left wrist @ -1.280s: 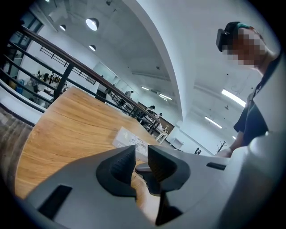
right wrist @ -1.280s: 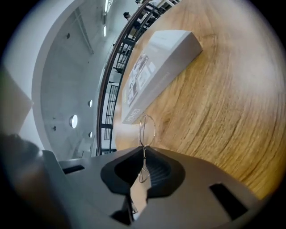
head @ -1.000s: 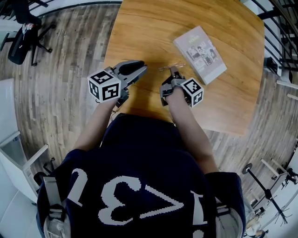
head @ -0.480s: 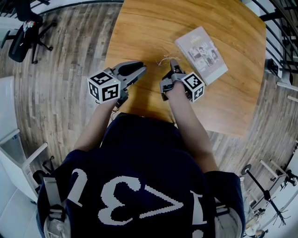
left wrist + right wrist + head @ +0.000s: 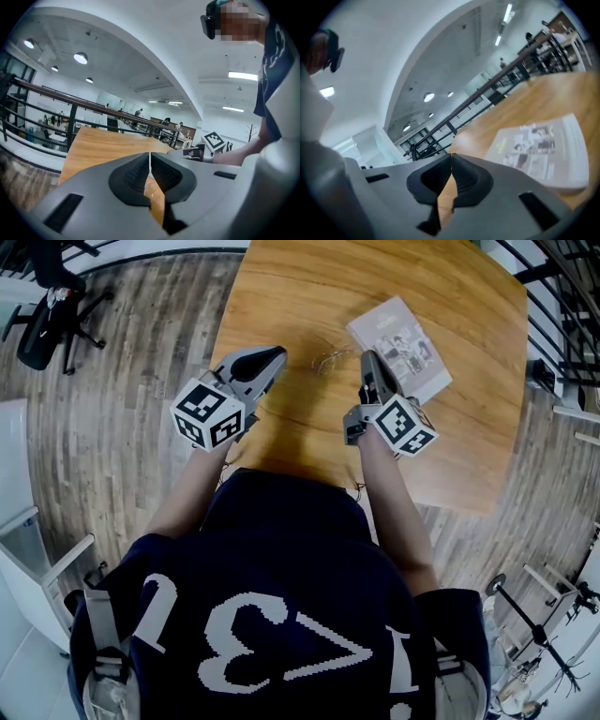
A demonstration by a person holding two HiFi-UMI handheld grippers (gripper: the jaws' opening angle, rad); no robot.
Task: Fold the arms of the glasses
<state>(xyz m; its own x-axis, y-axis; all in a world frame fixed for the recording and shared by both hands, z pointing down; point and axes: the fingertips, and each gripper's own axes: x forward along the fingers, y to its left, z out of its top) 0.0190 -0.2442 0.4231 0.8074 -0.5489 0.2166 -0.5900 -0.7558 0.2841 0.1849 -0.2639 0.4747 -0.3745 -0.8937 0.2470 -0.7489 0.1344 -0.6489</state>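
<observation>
Thin glasses (image 5: 332, 360) barely show against the table (image 5: 309, 287).

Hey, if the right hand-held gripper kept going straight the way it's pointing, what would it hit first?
Nothing close, it seems. The right hand-held gripper, jaws shut, points out across the table, with the booklet just off to its right. It might graze the booklet's near edge; depth is unclear.

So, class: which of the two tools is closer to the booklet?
The right tool: its tip is almost beside the booklet. The left tool sits further off, across the table.
</observation>
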